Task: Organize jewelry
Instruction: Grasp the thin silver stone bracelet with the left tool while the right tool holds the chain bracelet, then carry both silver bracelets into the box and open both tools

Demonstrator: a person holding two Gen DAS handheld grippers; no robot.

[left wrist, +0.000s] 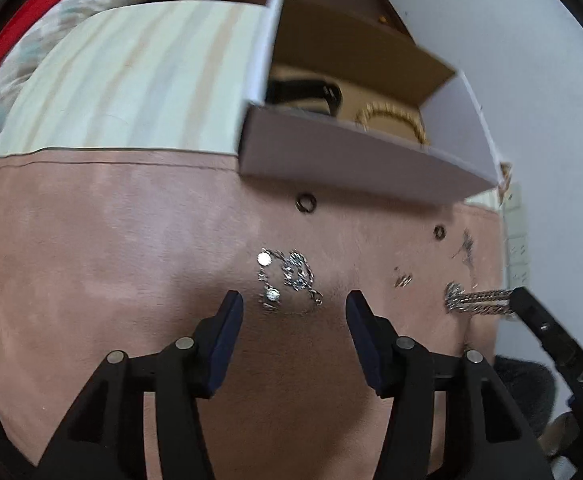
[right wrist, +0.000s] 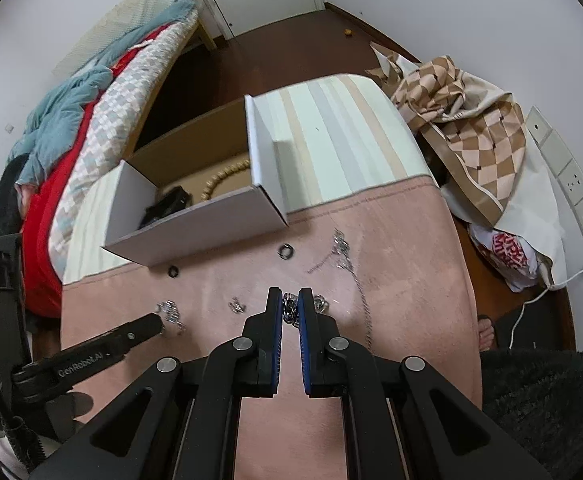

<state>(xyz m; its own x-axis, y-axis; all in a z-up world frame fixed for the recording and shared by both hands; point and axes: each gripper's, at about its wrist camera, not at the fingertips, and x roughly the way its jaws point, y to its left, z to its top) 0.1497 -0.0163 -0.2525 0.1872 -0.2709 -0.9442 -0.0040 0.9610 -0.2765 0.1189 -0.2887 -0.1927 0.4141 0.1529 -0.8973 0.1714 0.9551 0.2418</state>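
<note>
On the pink cloth (right wrist: 391, 240), a silver chain (right wrist: 291, 309) is pinched, seemingly firmly, by the right gripper (right wrist: 290, 312); the left gripper (left wrist: 294, 304) is held wide open, empty, over a jewelry tangle (left wrist: 287, 278).

Relative to the open cardboard box (left wrist: 363, 168): its near wall hides most of the black item (left wrist: 311, 94) and the lower arc of the beaded bracelet (left wrist: 395, 120) inside. In front of it, the tangled silver jewelry (left wrist: 287, 276) is too blurred to separate into pieces. To its right, the thick chain (left wrist: 475, 302) ends hidden in the right gripper (left wrist: 523, 300), itself cut off by the frame edge.
</note>
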